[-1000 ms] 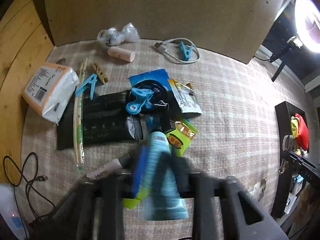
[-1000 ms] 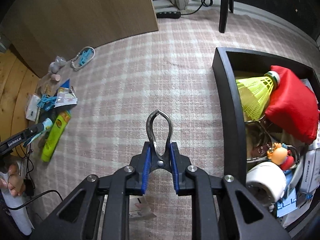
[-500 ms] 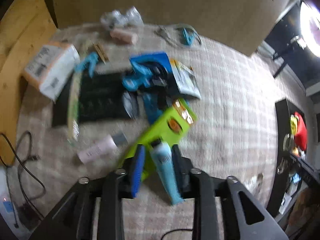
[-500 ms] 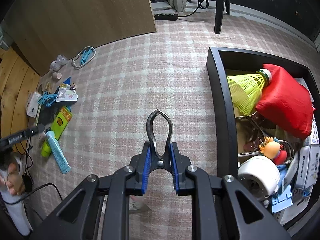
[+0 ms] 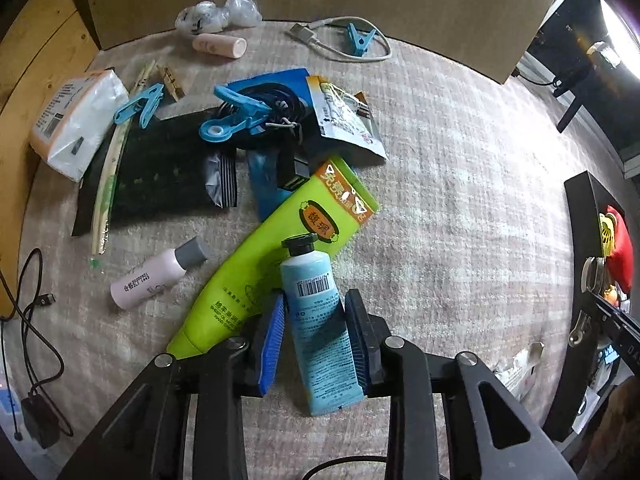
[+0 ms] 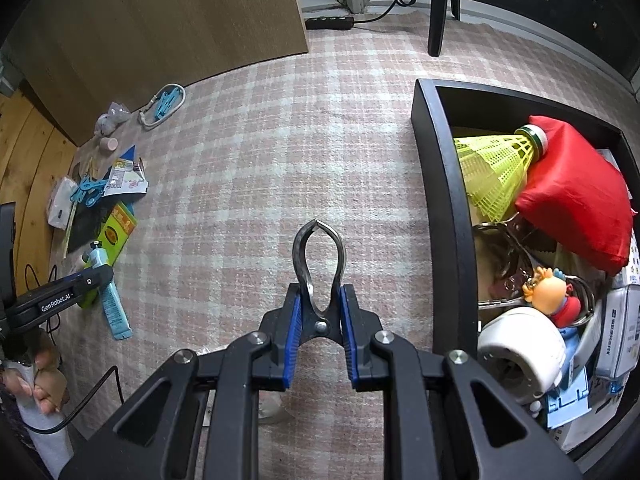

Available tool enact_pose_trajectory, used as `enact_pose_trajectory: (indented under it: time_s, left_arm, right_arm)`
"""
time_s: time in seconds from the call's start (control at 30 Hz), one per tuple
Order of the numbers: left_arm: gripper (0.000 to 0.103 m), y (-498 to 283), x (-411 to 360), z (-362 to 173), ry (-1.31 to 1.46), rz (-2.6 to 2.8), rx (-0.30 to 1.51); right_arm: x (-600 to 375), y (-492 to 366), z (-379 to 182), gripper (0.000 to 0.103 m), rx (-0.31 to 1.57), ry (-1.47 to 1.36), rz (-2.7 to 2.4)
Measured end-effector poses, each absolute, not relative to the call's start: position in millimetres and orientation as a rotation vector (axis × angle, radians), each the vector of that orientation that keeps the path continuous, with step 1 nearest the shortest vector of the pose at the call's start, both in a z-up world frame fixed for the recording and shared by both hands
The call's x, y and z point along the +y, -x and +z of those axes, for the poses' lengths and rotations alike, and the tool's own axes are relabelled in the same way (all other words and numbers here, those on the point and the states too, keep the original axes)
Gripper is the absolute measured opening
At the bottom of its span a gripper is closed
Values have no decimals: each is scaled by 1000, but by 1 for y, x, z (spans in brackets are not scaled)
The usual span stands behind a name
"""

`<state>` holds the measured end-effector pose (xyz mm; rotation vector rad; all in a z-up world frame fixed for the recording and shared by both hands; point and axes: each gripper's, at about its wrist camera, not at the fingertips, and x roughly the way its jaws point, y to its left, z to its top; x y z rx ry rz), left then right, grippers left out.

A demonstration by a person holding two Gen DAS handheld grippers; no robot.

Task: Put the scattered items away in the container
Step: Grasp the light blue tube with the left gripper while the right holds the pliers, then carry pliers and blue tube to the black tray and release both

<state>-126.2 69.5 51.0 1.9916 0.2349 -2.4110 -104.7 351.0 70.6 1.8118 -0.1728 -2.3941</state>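
A light-blue tube with a black cap lies on the checked carpet, its top resting on a green tube. My left gripper points down over it with the tube between its jaws, which are closing; the right pad touches the tube and the left pad stands a sliver off. From the right wrist view the same blue tube lies at the far left. My right gripper is shut on a dark metal clip above the carpet, just left of the black container.
Scattered around the tubes are a pink bottle, a blue clamp, a tissue pack, snack packets and a white cable. A black cord runs at the left. The container holds a shuttlecock and a red pouch.
The left gripper came down; the blue tube, first hanging in its shut jaws, now lies on the carpet between parted jaws. The right gripper still holds the metal clip beside the container.
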Motion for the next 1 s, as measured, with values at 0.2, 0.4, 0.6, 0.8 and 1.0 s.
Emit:
enact_pose_trajectory:
  time_s: [0.2,0.4,0.6,0.8,1.0]
  left_arm:
    - [26,126,69,63,-1970,-2451,244]
    - [26,124,79,93,-1937,-2539,232]
    - [26,117,118,128,-1925,-2654,161]
    - [26,113,188,159,-1987,-2804,77]
    - [26,100,270,173,-2098,-2929,-47]
  right_arm:
    - [354,103,75,18,-183,-1794,-2404]
    - [359,101,85,18,-194,-1764,-2430]
    - [375,95,102,19,-224,-1723,-2463]
    - [409,83,125,18,-247,-1690,-2525]
    - [471,60,147,19,-286,-1703,-2642]
